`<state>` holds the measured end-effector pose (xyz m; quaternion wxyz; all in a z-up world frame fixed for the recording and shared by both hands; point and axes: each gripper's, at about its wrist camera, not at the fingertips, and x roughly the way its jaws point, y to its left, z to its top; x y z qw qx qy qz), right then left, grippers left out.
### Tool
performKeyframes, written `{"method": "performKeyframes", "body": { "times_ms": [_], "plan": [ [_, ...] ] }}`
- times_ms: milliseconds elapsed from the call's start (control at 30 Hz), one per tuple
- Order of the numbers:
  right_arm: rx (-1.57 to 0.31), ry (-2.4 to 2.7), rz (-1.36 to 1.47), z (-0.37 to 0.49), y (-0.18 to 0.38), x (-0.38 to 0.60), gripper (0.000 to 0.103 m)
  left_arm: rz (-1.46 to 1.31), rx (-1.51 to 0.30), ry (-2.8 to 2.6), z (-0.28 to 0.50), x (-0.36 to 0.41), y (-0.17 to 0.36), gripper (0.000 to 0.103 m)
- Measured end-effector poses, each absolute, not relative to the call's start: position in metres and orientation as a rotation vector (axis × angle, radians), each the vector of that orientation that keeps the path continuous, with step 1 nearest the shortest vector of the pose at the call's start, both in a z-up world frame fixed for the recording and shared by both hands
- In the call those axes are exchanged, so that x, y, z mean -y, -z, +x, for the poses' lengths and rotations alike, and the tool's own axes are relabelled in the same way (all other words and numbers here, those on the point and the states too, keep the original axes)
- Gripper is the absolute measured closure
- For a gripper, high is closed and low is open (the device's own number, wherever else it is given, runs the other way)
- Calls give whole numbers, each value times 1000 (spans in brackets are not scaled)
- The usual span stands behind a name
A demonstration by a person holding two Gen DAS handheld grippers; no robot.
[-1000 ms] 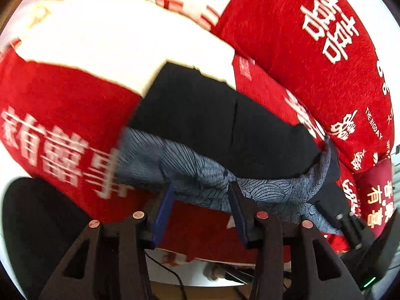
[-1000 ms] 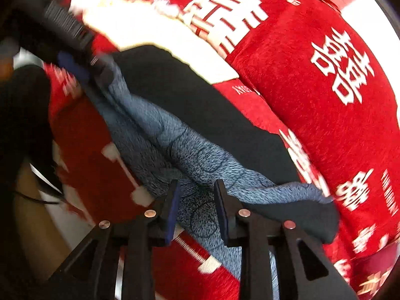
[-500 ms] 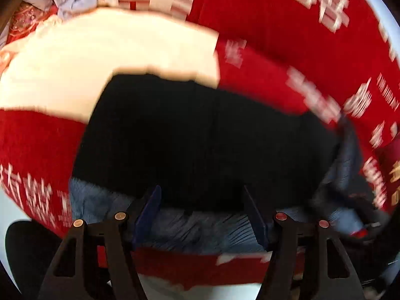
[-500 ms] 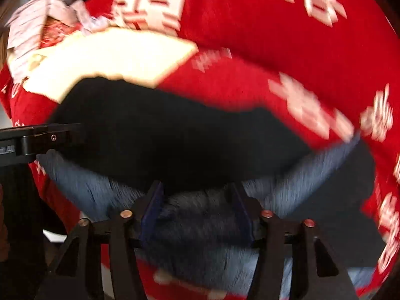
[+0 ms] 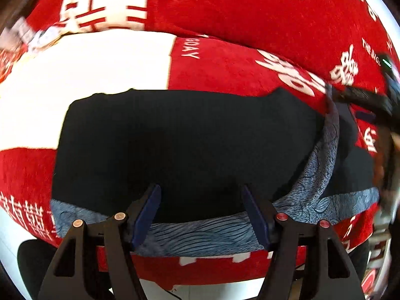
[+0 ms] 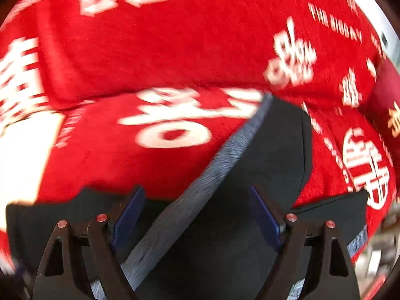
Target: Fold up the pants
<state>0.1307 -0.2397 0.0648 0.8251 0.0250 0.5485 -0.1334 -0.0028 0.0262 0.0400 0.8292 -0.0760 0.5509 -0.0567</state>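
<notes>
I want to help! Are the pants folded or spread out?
Folded: the pants lie as a compact dark block with patterned blue edges turned up.

The pants lie spread flat on the blanket, which covers the surface beneath and rises behind them. The left gripper hangs over their near edge, jaws wide apart, with the waistband strip running across below and between the fingers. To the right a fold of the band stands up; beyond it is the right gripper. In the right wrist view, the right gripper straddles that diagonal band, jaws apart.
</notes>
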Motion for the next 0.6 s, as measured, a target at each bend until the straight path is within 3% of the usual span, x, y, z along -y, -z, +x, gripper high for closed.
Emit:
{"method": "performKeyframes", "body": {
  "times_ms": [167,267,333,367,400,433,500,600],
  "plan": [
    [-1392,390,111,162,-10,272,16,-95,-1191,106,0,-13,-36,34],
    [-1368,339,85,158,-8,275,16,-83,-1197,106,2,-11,-33,34],
    [-1346,325,78,150,-12,277,34,-81,-1198,102,2,-12,-31,34],
    [-1332,309,83,145,-17,278,62,-76,-1198,99,2,-11,-30,34],
    [-1324,279,110,141,-21,280,81,-68,-1197,96,2,-10,-30,34],
    [-1314,261,133,136,-26,280,90,-62,-1197,95,2,-9,-30,34],
    [-1256,261,158,122,-42,286,96,-53,-1196,98,1,-9,-31,34],
    [-1132,297,202,79,-75,298,96,-70,-1202,102,1,-12,-31,34]
  ]
}}
